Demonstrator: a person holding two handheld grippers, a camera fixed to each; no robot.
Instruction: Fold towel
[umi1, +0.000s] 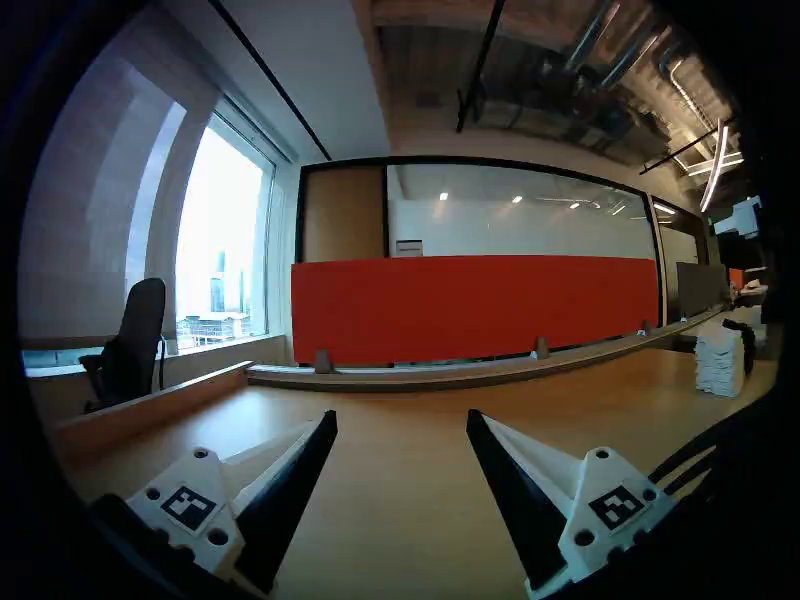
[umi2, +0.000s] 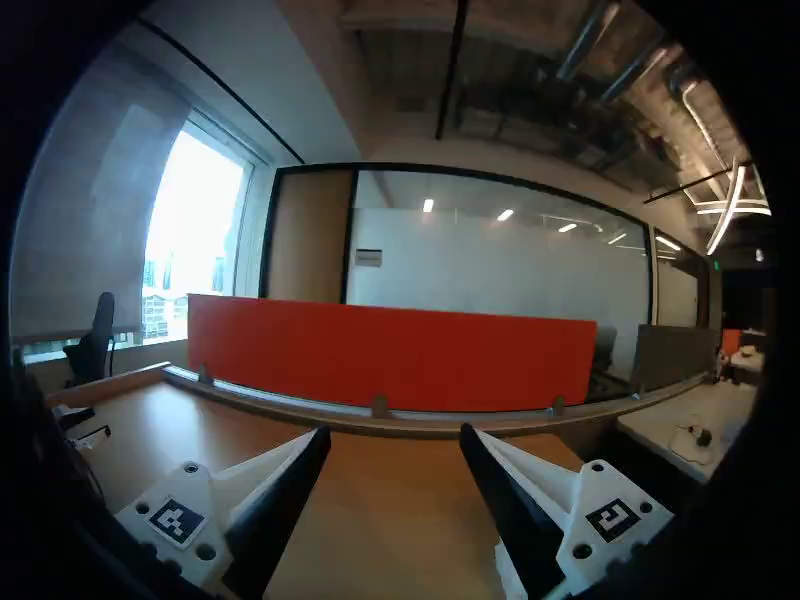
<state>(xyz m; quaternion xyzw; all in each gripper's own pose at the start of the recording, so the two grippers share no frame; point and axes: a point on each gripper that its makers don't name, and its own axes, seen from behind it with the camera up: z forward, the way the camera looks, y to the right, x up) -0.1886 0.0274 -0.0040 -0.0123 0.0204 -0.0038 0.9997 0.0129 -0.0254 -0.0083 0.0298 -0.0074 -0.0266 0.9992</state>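
A stack of folded white towels (umi1: 722, 360) stands on the wooden desk (umi1: 400, 440) at the far right of the left gripper view. My left gripper (umi1: 400, 420) hovers low over the bare desk, open, nothing between its fingers. My right gripper (umi2: 395, 435) is also open over the wooden desk (umi2: 390, 510), with nothing held.
A red divider panel (umi1: 470, 305) runs along the desk's far edge, also seen as the red panel (umi2: 390, 355) in the right gripper view. A black office chair (umi1: 125, 345) sits by the window at left. A white desk (umi2: 690, 425) with small items lies to the right.
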